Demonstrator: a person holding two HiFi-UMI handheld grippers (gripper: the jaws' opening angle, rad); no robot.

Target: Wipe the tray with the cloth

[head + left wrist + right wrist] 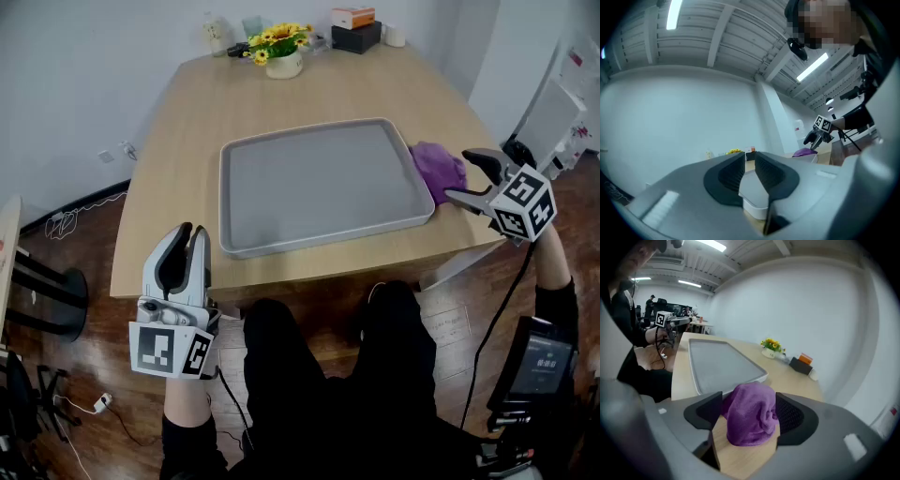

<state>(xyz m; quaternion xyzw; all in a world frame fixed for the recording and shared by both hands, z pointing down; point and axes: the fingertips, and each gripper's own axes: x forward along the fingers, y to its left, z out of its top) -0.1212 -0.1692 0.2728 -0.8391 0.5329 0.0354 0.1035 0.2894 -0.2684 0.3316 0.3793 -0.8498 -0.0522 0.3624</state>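
The grey tray [319, 183] lies in the middle of the wooden table [178, 159], with nothing on it. A crumpled purple cloth [439, 169] rests on the table against the tray's right edge. My right gripper [461, 175] reaches in from the right, tilted downward and open. In the right gripper view the cloth [752, 413] bulges between the wide jaws of that gripper [749, 401], and the tray [717, 364] lies beyond. My left gripper [192, 234] hovers below the table's near-left edge, shut and holding nothing; in its own view the left gripper [750, 157] points level over the tray's near rim [754, 192].
At the table's far end stand a pot of yellow flowers [281, 52], a bottle [216, 33], and an orange box on a black one [354, 28]. The person's legs sit under the near edge. Cables lie on the wooden floor at left [75, 220].
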